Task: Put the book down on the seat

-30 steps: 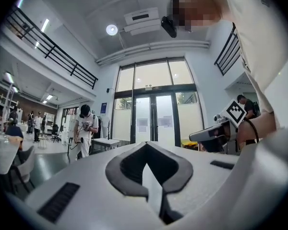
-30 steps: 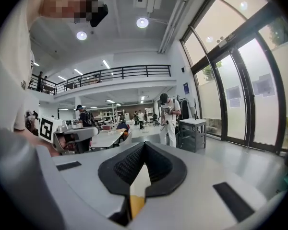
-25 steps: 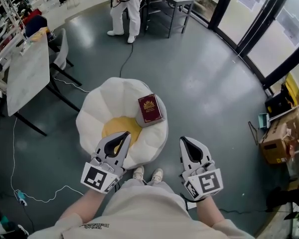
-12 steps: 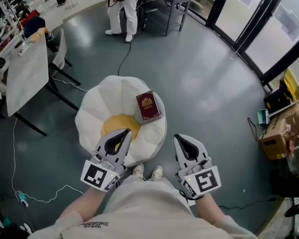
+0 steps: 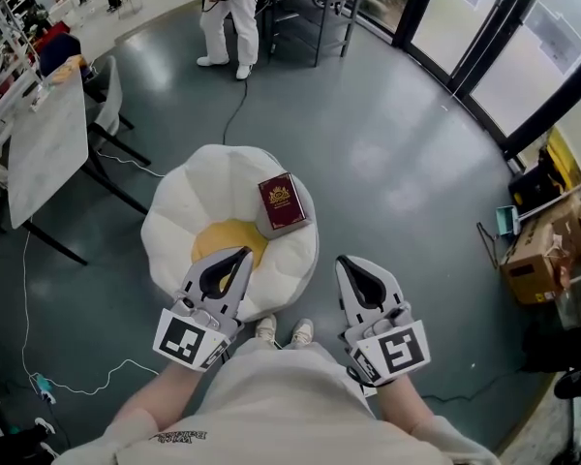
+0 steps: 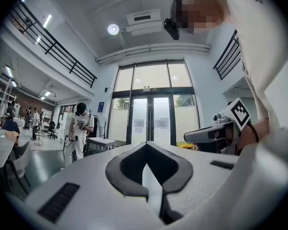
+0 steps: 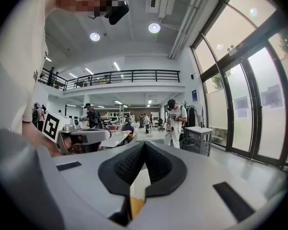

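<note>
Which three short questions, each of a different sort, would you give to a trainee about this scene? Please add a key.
1. True or false: the book lies on the seat, on the white part beside the middle.
2. Choose one: the left gripper and the right gripper are
A) both shut on the book
B) both shut and empty
C) both wide open
3. Fill in the missing word: the middle of the seat is ____ in colour.

Key: 1 true; 2 B; 3 yellow.
</note>
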{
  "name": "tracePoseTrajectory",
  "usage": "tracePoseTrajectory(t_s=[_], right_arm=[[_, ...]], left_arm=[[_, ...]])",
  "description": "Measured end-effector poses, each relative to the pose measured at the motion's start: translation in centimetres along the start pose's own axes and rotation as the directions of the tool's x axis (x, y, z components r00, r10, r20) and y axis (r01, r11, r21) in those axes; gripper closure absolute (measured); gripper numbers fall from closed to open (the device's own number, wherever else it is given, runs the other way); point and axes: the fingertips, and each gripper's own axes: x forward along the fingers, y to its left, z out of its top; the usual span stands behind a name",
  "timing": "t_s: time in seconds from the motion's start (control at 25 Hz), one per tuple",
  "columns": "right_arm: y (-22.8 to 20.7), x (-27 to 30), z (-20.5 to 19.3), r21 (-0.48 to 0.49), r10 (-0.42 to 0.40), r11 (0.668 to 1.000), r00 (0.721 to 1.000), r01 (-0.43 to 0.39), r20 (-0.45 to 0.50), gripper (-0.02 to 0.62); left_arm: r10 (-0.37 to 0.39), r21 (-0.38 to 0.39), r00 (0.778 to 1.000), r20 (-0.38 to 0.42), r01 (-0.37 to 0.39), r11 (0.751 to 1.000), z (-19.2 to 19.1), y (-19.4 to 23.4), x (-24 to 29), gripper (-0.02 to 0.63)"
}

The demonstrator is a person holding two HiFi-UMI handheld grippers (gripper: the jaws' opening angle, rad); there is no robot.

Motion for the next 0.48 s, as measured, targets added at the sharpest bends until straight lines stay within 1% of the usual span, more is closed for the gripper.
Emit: tracePoseTrajectory(t_s=[0.16,0.36,0.48], right_arm=[[-0.1,0.0,0.0,-0.004,0.007,1.000,1.000,-0.007,0.001,0.597],[-1.0,-0.1,-0.4,0.013,-0.039,0.999,0.999,0.039,0.016,0.597],[-1.6,-0.1,-0.6,0.025,-0.051,0.998,0.999,0.050,0.013,0.597]], left_arm=[[0.002,0.001,1.000,-0.002,-0.002,1.000,0.2,-0.3,0.1,0.601],[-0.004,0.000,1.000,-0.002,0.004,1.000,0.1,-0.5,0.2,0.601],[-0.008,-0.006,1.000,-0.004,0.008,1.000,0.1,-0.6,0.5,0.601]])
